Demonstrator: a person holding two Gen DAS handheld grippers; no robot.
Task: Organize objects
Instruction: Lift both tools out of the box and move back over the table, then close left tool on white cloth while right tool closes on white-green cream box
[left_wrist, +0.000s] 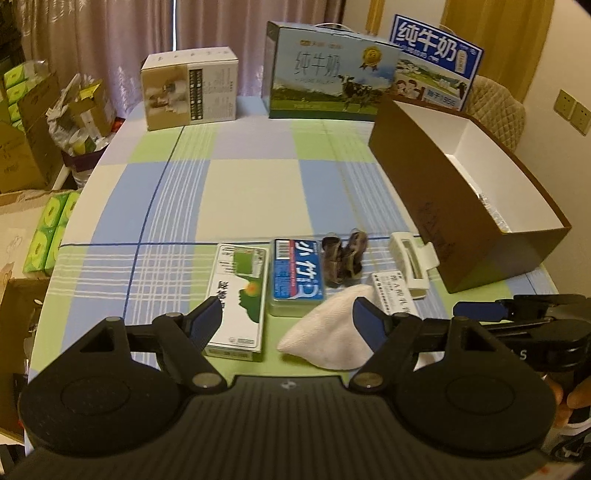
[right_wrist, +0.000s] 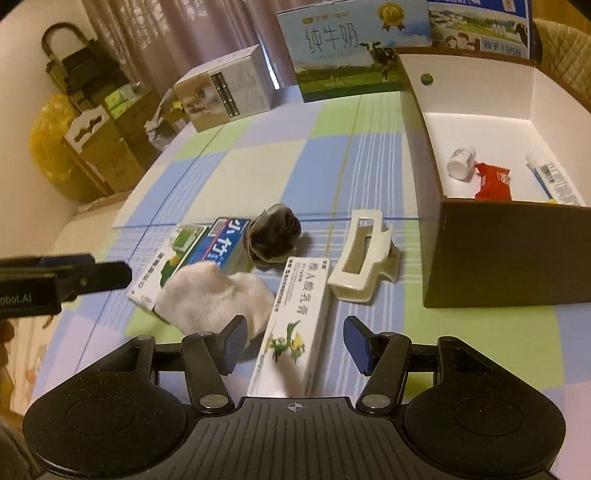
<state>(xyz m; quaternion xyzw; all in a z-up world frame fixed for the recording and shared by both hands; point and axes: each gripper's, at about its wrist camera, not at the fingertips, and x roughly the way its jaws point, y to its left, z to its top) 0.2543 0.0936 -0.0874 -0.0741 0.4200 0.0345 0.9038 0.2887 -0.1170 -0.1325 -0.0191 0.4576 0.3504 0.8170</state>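
left claw (left_wrist: 288, 319): wide open, holds nothing, hovers over near edge of surface, white sock between and below its tips
right claw (right_wrist: 291, 341): wide open, holds nothing, long white box lies between its tips, contact cannot tell
surface (left_wrist: 236, 192): checked blue, green and cream cloth
row of loose things: near edge, close together
green-white box (left_wrist: 240, 295): flat, leftmost in row
blue tin (left_wrist: 297, 277): flat, just right of green-white box
dark sock (left_wrist: 343, 258): bunched, just right of blue tin
white sock (left_wrist: 332, 334): crumpled, in front of blue tin, overlaps green-white box corner in right view
long white box (right_wrist: 295, 325): flat, right of white sock, green bird print
hair clip (right_wrist: 364, 258): cream, between long white box and brown box
brown box (right_wrist: 506, 254): open top, white inside, right side of surface
inside brown box: small white bottle (right_wrist: 461, 162) on its side, red packet (right_wrist: 493, 181) beside it, white tube (right_wrist: 554, 177) further right
far edge: two milk cartons (left_wrist: 332, 77), beige carton (left_wrist: 190, 92) left of them
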